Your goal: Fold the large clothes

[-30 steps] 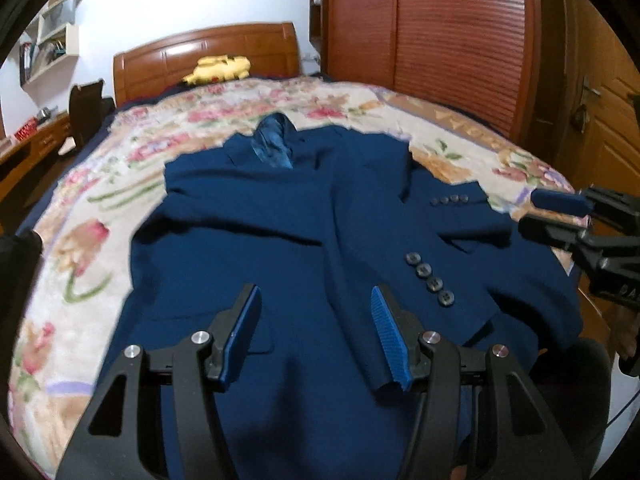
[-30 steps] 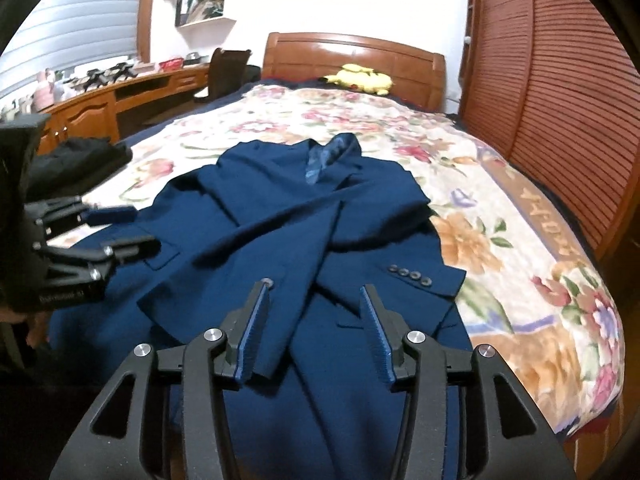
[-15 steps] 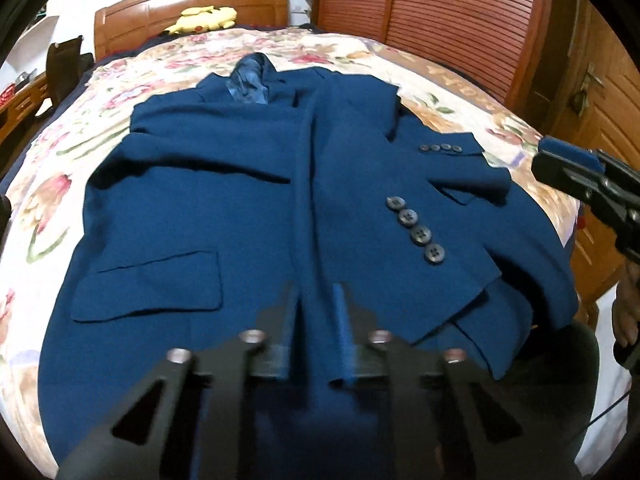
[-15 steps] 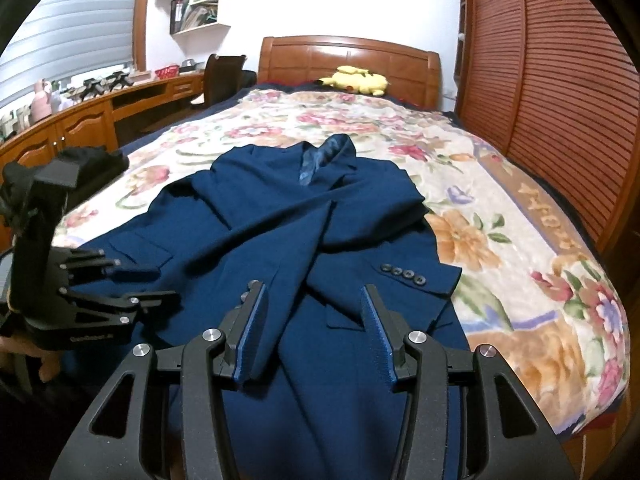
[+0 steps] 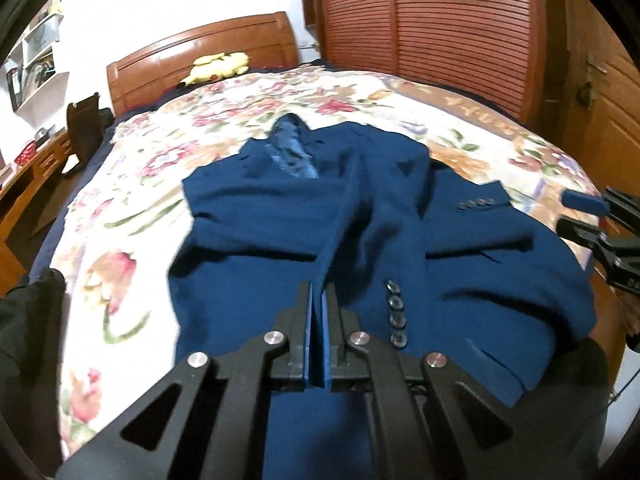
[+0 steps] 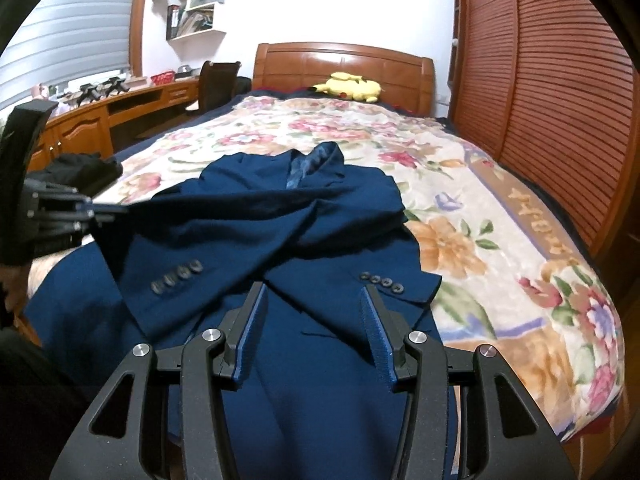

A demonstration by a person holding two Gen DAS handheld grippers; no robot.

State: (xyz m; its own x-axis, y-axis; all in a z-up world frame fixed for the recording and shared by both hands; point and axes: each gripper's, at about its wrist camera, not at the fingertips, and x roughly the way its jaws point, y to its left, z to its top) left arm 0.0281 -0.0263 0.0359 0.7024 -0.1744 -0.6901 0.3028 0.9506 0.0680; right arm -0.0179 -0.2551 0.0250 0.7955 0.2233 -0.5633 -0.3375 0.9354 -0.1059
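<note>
A navy blue jacket (image 5: pixel 400 220) lies front up on the flowered bed cover (image 5: pixel 140 200), collar toward the headboard. My left gripper (image 5: pixel 319 300) is shut on a fold of the jacket's front edge, and the cloth rises in a ridge from the pads toward the collar. A sleeve cuff with buttons (image 5: pixel 396 320) lies just right of it. In the right wrist view the left gripper (image 6: pixel 84 210) holds that edge of the jacket (image 6: pixel 280 220) up at the left. My right gripper (image 6: pixel 314 300) hangs open over the lower front, nothing between its fingers.
A yellow plush toy (image 6: pixel 352 86) rests by the wooden headboard (image 6: pixel 344 64). Slatted wardrobe doors (image 6: pixel 560 100) run along the bed's right side. A desk (image 6: pixel 100 120) and chair (image 6: pixel 214 84) stand left. A black garment (image 6: pixel 80 168) lies at the bed's left edge.
My left gripper closed on the jacket's front edge and lifted it, pulling the cloth up into a ridge. The right gripper has stayed where it was, still open.
</note>
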